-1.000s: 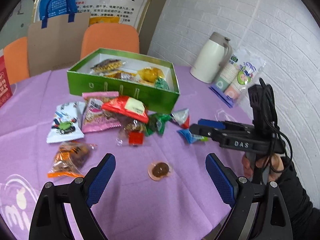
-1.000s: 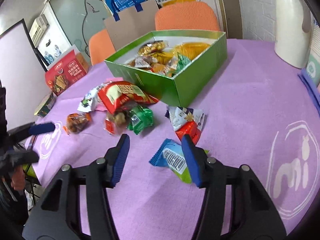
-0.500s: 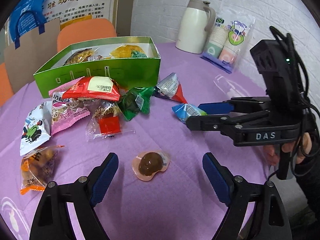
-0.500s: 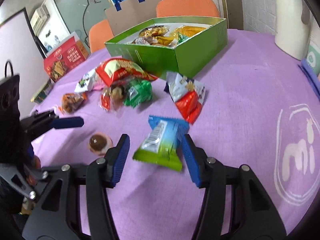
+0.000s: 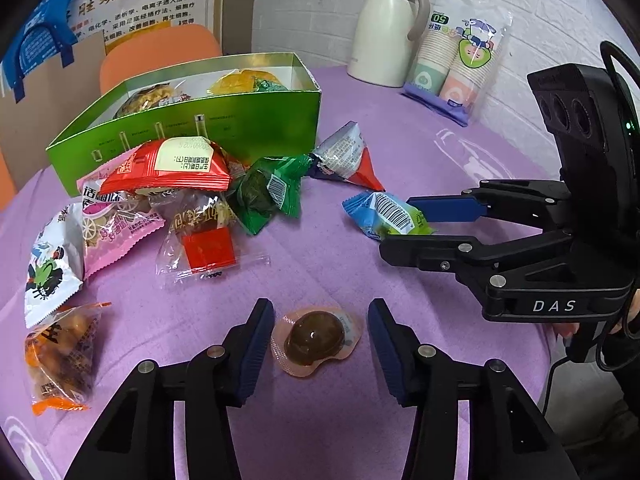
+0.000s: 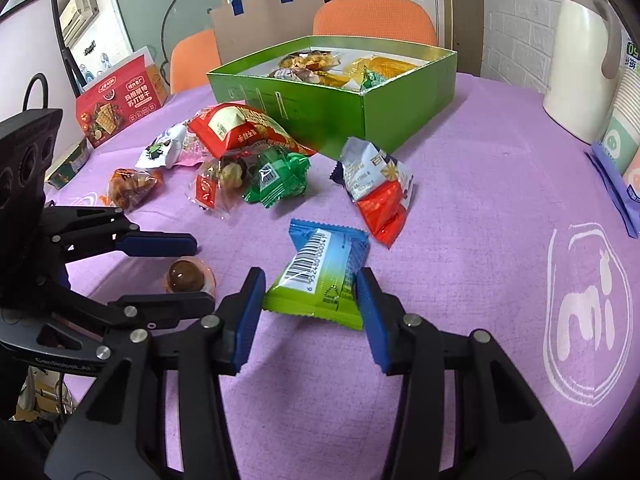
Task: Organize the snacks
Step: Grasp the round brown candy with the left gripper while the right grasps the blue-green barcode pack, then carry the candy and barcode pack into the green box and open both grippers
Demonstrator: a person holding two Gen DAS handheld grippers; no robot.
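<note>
A brown sweet in a peach blister (image 5: 316, 338) lies on the purple tablecloth between the fingers of my open left gripper (image 5: 320, 334), whose pads stand close on either side of it. A blue-and-green packet (image 6: 320, 276) lies between the pads of my right gripper (image 6: 310, 300), which sit right at its two sides, jaws still apart. The left wrist view shows the right gripper (image 5: 396, 226) around that packet (image 5: 384, 216). The left gripper (image 6: 204, 274) also straddles the sweet (image 6: 186, 276) in the right wrist view. The green box (image 5: 200, 128) holds several snacks.
Loose packets lie in front of the box: red (image 5: 172, 164), green (image 5: 268, 192), silver-red (image 5: 344, 156), pink (image 5: 116, 224), white (image 5: 52, 256), orange (image 5: 60, 352). A cream thermos (image 5: 384, 32) and a pack of paper cups (image 5: 460, 60) stand at the back right. A red cracker box (image 6: 120, 104) is at the left.
Both grippers have come down and forward onto their items. The left jaws narrowed around the sweet, the right jaws narrowed around the blue-and-green packet.
</note>
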